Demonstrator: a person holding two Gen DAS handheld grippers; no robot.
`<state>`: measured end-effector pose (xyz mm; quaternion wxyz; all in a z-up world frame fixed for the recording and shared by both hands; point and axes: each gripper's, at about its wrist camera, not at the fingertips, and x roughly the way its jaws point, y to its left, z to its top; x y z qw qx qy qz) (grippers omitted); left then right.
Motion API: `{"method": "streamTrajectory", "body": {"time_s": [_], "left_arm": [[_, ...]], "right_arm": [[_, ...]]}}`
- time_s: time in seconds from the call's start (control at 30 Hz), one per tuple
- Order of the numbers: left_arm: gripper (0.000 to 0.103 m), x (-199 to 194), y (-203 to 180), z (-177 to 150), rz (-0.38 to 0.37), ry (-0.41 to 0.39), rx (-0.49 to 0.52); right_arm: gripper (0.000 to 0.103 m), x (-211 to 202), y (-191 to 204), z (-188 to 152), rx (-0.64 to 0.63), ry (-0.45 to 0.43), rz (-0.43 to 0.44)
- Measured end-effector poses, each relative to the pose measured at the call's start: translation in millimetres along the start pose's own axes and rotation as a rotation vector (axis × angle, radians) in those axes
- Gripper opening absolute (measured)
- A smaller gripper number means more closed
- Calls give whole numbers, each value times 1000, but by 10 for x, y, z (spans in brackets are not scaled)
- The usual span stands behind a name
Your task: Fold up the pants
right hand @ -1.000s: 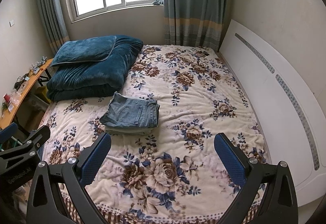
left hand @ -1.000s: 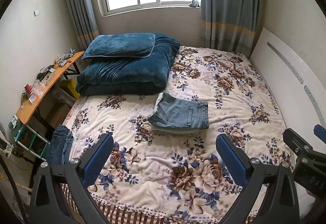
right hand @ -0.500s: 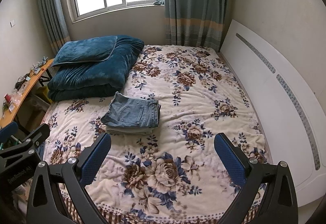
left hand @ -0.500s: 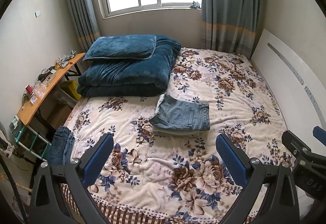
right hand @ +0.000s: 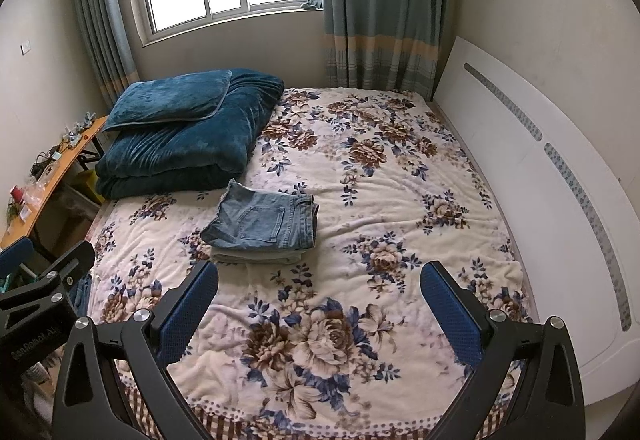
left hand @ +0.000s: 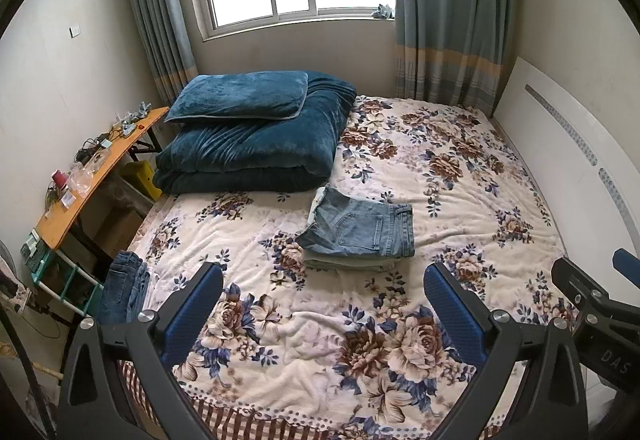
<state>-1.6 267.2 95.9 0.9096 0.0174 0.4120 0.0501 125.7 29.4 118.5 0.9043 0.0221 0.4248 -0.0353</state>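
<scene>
A stack of folded pants, blue jeans (left hand: 362, 226) on top of a pale pair, lies on the floral bed (left hand: 460, 176), in the middle left. It also shows in the right wrist view (right hand: 262, 224). More dark jeans (left hand: 122, 290) hang over the bed's left edge. My left gripper (left hand: 324, 304) is open and empty, held above the bed's near end. My right gripper (right hand: 319, 300) is open and empty too, to the right of the left one. Both are well short of the stack.
A folded teal duvet with a pillow (left hand: 256, 136) sits at the bed's far left. A white headboard (right hand: 560, 176) runs along the right side. An orange side table (left hand: 88, 176) with small items stands left of the bed. Window and curtains are behind.
Both grippers have tilted or drawn back slightly, so the bed and the stack sit a little lower in view. Jaws stay open. The pants have not moved.
</scene>
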Motion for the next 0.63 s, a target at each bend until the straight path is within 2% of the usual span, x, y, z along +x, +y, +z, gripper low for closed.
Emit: {"method": "streamTrajectory", "body": {"time_s": [0.63], "left_arm": [[103,1,27,17,-1,-2,-5]], "right_arm": [[103,-3,-17,-12,3,0,-1]]}}
